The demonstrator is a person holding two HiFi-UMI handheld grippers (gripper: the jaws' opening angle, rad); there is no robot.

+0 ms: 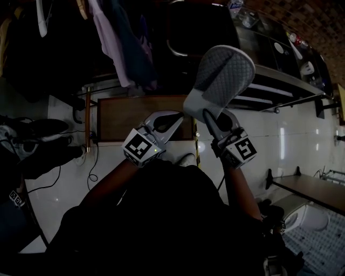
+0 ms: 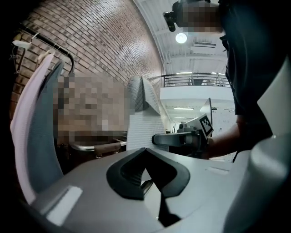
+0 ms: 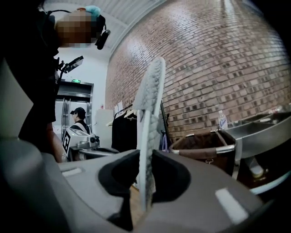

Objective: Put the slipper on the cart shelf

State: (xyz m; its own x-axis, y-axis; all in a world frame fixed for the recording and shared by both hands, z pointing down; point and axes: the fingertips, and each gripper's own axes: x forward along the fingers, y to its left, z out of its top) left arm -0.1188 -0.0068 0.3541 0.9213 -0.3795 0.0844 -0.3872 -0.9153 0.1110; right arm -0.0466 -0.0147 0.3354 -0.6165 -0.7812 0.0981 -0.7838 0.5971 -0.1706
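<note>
I'm gripping the slipper (image 1: 223, 73) by its thin edge in the right claw (image 1: 209, 114), holding it upright in the air, short of the cart shelf (image 1: 283, 75). The left claw (image 1: 171, 123) is sitting closed and empty. With so narrow a pinch, I'm risking the slipper pivoting or sliding out.

Floor (image 1: 291, 135): white tile. Standing on it, a brown cart (image 1: 141, 117) with a metal rim. At left, dark shoes (image 1: 46, 128) lie on the tiles, and a black cable (image 1: 92, 161) trails beside the cart. Steel counter (image 1: 280, 73), upper right: carries a plastic bottle (image 1: 236, 6) and white cups (image 1: 278, 47).
</note>
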